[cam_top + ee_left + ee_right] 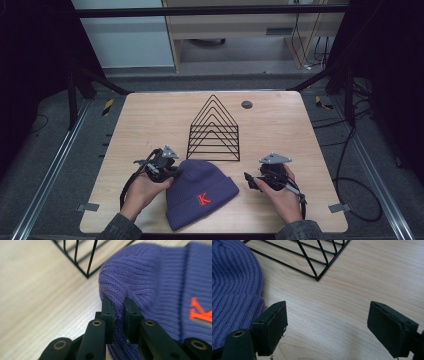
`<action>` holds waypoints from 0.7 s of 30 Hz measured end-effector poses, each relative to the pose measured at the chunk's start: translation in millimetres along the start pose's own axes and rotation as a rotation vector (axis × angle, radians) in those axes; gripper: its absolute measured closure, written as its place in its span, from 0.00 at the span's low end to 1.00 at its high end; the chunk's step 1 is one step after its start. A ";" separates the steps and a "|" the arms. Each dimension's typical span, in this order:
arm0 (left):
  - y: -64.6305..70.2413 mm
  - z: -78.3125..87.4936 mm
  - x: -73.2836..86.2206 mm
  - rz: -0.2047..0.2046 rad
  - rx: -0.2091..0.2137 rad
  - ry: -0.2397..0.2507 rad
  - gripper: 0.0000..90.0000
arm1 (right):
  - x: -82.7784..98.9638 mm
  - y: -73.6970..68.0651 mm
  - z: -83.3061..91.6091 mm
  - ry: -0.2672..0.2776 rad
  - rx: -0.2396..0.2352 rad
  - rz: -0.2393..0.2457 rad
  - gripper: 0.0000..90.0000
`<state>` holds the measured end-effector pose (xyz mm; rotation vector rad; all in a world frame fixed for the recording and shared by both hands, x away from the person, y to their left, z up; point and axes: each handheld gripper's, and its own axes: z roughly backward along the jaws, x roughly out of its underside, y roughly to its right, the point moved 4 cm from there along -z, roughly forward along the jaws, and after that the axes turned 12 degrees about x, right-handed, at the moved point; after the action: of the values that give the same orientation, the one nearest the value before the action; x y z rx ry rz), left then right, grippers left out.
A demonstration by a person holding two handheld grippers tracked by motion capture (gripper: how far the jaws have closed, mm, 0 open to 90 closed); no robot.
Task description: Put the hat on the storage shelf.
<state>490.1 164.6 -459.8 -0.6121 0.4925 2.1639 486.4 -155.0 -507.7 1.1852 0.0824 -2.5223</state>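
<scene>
left gripper (119, 305) clenched on beanie (200, 192) crown, 9 o'clock | right gripper (327, 325) released | step: grasp | next: lift toward wire rack (214, 130)

Purple ribbed beanie (200, 192) with orange K lies flat on table.

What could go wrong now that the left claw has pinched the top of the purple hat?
1. The left claw is shut on only a small fold at the hat crown, so the knit may slip out when lifted.
2. The wire rack stands close behind the hat; a forward swing could snag the knit on its wires.
3. The right claw is open beside the cuff, gripping nothing, so the hat could hang lopsided from one point.
</scene>
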 end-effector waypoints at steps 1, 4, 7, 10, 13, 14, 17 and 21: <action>4.7 6.2 -3.1 -0.025 -0.012 0.020 0.89 | -0.1 0.4 0.1 0.002 0.001 0.002 0.18; 16.4 20.1 -10.1 -0.075 -0.031 0.063 0.89 | -0.5 1.9 1.1 0.009 0.008 0.002 0.19; 27.1 33.6 -16.9 -0.133 -0.061 0.089 0.89 | -1.3 3.0 2.9 0.019 0.011 -0.007 0.20; 34.4 44.6 -22.5 -0.170 -0.068 0.122 0.89 | -1.8 3.4 4.2 0.027 0.012 -0.009 0.20; 41.0 54.7 -26.1 -0.193 -0.046 0.153 0.89 | -2.0 3.2 5.2 0.030 0.010 -0.010 0.21; 42.9 57.6 -26.8 -0.205 -0.050 0.159 0.90 | -2.3 3.1 5.8 0.034 0.008 -0.011 0.21; 49.3 67.2 -29.8 -0.240 -0.056 0.174 0.89 | -4.4 4.3 8.5 0.056 0.017 -0.012 0.24; 57.1 81.1 -35.7 -0.289 -0.071 0.188 0.90 | -6.6 7.4 13.2 0.087 0.027 -0.027 0.28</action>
<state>443.5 152.5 -366.0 -0.8755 0.3996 1.8659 483.0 -162.7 -493.5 1.3122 0.0868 -2.5017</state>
